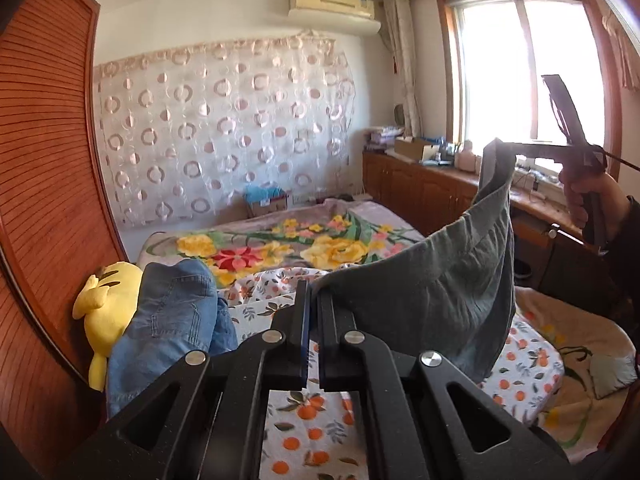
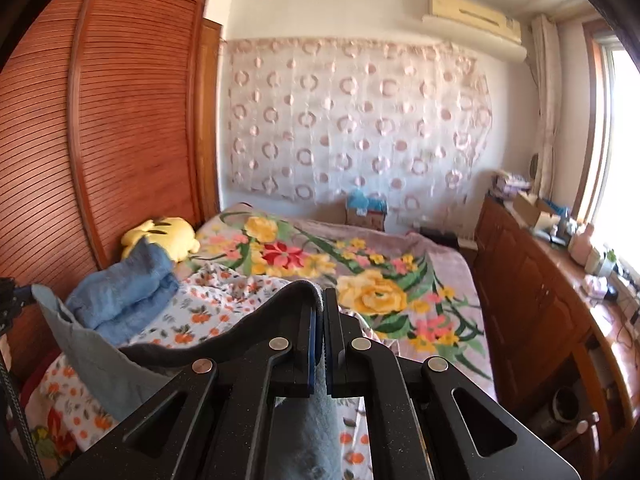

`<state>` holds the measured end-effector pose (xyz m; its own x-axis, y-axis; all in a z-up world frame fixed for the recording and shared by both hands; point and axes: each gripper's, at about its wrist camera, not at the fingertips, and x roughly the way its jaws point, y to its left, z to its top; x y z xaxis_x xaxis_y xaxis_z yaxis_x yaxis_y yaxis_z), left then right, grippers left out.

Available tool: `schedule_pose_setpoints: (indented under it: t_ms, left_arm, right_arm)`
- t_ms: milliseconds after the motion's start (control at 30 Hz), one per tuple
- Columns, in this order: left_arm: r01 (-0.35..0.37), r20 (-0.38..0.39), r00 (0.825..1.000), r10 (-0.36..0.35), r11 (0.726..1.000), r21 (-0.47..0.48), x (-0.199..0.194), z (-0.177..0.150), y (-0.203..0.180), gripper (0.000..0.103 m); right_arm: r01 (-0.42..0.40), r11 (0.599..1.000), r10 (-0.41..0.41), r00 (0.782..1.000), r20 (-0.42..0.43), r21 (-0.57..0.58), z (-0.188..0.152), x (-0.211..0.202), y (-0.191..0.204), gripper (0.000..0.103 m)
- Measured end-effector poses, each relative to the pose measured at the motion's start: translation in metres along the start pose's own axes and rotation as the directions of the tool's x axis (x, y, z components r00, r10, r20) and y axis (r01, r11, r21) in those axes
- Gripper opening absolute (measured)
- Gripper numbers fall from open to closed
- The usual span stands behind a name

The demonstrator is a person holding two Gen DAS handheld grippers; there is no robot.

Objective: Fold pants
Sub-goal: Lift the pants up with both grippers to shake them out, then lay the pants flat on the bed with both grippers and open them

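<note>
Both grippers, left (image 1: pixel 313 304) and right (image 2: pixel 322 312), pinch opposite ends of the grey pants (image 1: pixel 432 292), holding them aloft above the bed (image 1: pixel 304 412), apparently so the cloth hangs straight before folding.

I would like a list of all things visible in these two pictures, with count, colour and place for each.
grey pants: one, grey-green, held in the air above the bed between both grippers
jeans: one pile, blue, on the bed beside the wardrobe
plush toy: one, yellow, against the wardrobe
floral blanket: one, pink with yellow flowers, on the bed
wardrobe: one, brown, left of the bed
air conditioner: one, cream, high on the wall
left gripper: black, shut on pants
right gripper: black, shut on pants
</note>
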<state>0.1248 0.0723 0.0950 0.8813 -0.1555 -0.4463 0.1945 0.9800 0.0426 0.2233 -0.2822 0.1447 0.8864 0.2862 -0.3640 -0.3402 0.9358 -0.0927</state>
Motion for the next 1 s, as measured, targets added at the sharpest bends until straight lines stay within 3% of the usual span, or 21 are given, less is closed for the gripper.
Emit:
schedule_pose_setpoints:
  t_ms: [133,267,367,500,633,733,833,933,1000]
  left_arm:
    - [-0.06,-0.017,0.998,0.061,0.998,0.033,0.039,0.033,0.013,0.003]
    - [-0.109,0.025,0.994,0.108,0.993,0.054,0.043,0.062,0.022,0.003]
    - [-0.126,0.045,0.991,0.123,0.99,0.066,0.036,0.067,0.023,0.003]
    - [-0.117,-0.009,0.993,0.118,0.989,0.095,0.037,0.031,0.011,0.004]
    - [-0.051,-0.14,0.988,0.065,0.993,0.103,0.058,-0.031,-0.002,0.004]
    - [-0.004,-0.238,0.971,0.023,0.997,0.079,0.072,-0.08,-0.014,0.004]
    - [0.026,-0.329,0.944,-0.007,0.998,0.053,0.085,-0.121,-0.024,0.006]
    - [0.032,-0.362,0.932,-0.019,0.999,0.031,0.083,-0.144,-0.031,0.009]
    - [0.032,-0.365,0.931,-0.026,0.999,0.011,0.077,-0.149,-0.031,0.011]
  right_arm:
    - [0.037,0.997,-0.039,0.999,0.023,0.069,0.029,0.05,-0.007,0.003]
    - [0.038,0.992,-0.051,0.993,0.107,0.119,0.053,0.048,-0.003,0.003]
    - [0.022,0.991,-0.043,0.986,0.163,0.128,0.045,0.037,0.006,0.003]
    - [-0.015,0.99,-0.001,0.993,0.118,0.138,-0.006,0.032,0.007,0.003]
    - [-0.037,0.983,0.043,0.999,-0.027,0.182,-0.108,0.049,0.001,0.003]
    - [-0.046,0.969,0.081,0.987,-0.137,0.241,-0.181,0.065,-0.001,0.003]
    - [-0.038,0.96,0.105,0.968,-0.228,0.276,-0.232,0.079,-0.003,0.003]
    - [-0.034,0.96,0.113,0.955,-0.274,0.279,-0.259,0.083,-0.001,0.003]
    - [-0.026,0.961,0.105,0.955,-0.277,0.276,-0.255,0.086,-0.003,0.003]
